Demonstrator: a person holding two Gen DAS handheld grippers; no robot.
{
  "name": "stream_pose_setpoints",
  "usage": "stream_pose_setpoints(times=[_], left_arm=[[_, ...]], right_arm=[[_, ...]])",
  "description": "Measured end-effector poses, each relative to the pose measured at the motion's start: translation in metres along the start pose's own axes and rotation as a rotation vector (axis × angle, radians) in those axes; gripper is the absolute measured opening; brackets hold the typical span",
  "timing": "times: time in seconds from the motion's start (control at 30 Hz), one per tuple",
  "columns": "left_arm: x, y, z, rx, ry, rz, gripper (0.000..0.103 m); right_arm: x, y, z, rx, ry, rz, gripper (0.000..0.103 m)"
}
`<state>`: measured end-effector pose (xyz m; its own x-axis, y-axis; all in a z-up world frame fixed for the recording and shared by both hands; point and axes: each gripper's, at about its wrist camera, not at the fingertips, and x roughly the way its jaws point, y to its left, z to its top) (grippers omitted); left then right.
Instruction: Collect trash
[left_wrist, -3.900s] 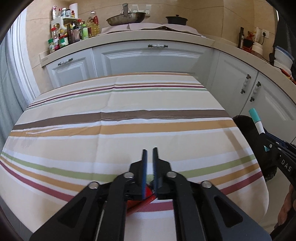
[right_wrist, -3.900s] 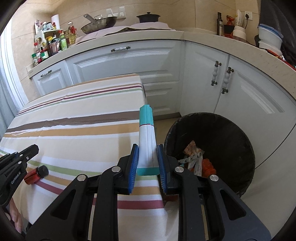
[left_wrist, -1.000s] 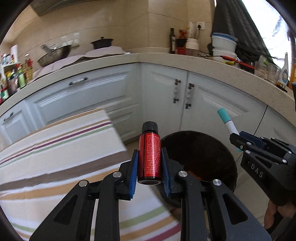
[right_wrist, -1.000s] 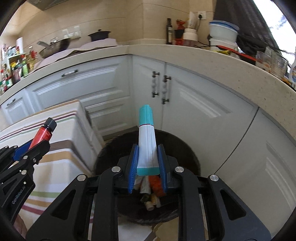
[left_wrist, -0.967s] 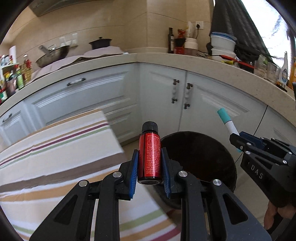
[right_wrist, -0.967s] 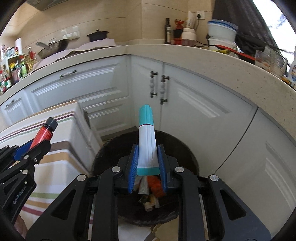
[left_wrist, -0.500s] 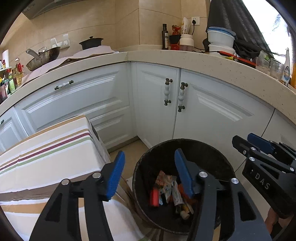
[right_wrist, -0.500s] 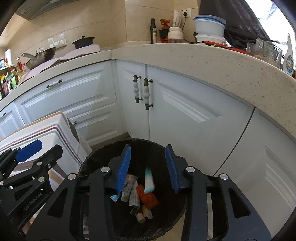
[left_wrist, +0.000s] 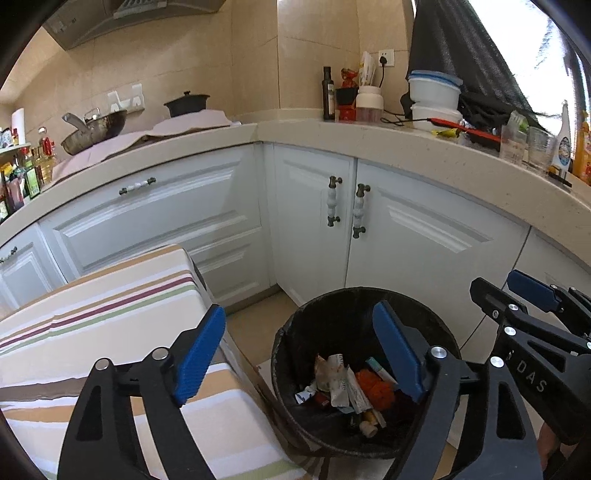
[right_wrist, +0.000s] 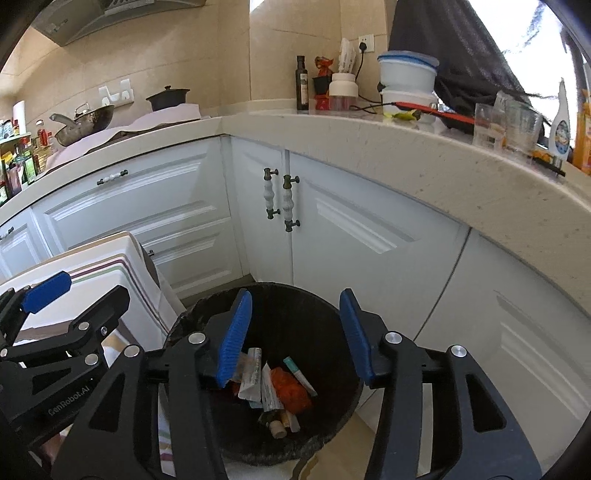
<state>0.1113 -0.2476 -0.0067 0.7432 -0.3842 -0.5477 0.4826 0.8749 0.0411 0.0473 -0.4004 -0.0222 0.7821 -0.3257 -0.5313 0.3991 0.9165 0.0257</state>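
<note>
A black trash bin (left_wrist: 369, 290) (right_wrist: 280, 285) stands on the floor by the white cabinets. Inside lie crumpled wrappers, an orange wad (left_wrist: 376, 386) (right_wrist: 288, 389) and a white tube with a teal cap (left_wrist: 378, 369) (right_wrist: 295, 367). A bit of dark red (left_wrist: 320, 398) shows low among them. My left gripper (left_wrist: 299, 309) (right_wrist: 88, 291) hangs over the bin's left side, jaws opening, nothing between them. My right gripper (right_wrist: 295, 295) (left_wrist: 517, 291) is above the bin's middle, jaws also opening and empty.
A table under a striped cloth (left_wrist: 110, 314) (right_wrist: 92, 266) stands just left of the bin. White cabinet doors (left_wrist: 314, 221) and a beige counter (right_wrist: 406, 147) with bottles, tubs and glasses wrap around behind. Tiled floor shows in front of the bin.
The left gripper let go of the red bottle and the right one of the teal-capped tube; both now lie in the bin. Both jaws have spread wide and both views have come nearer the bin.
</note>
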Motion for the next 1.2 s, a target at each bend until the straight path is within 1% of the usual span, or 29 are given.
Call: stream_pose_setpoints(times=[0.07, 0.17, 0.3, 0.43, 0.63, 0.83, 1.2], left_arm=[[-0.009, -0.001, -0.002, 0.012, -0.011, 0.007, 0.083], [-0.023, 0.000, -0.006, 0.032, -0.028, 0.027, 0.084], [-0.039, 0.005, -0.010, 0.020, -0.034, 0.029, 0.084], [-0.054, 0.011, -0.014, 0.000, -0.043, 0.027, 0.085], [-0.074, 0.018, -0.018, -0.014, -0.068, 0.044, 0.085], [-0.086, 0.024, -0.021, -0.030, -0.085, 0.054, 0.085], [-0.091, 0.026, -0.025, -0.038, -0.088, 0.051, 0.085]], right_arm=[[-0.010, 0.001, -0.002, -0.001, -0.008, -0.004, 0.054], [-0.025, 0.002, -0.007, -0.003, -0.017, -0.015, 0.055], [-0.045, 0.000, -0.012, 0.000, -0.032, -0.029, 0.059], [-0.060, -0.001, -0.017, -0.001, -0.039, -0.038, 0.060], [-0.080, -0.001, -0.021, -0.006, -0.052, -0.043, 0.060], [-0.093, 0.000, -0.023, -0.012, -0.068, -0.042, 0.061], [-0.101, -0.004, -0.027, -0.011, -0.075, -0.049, 0.061]])
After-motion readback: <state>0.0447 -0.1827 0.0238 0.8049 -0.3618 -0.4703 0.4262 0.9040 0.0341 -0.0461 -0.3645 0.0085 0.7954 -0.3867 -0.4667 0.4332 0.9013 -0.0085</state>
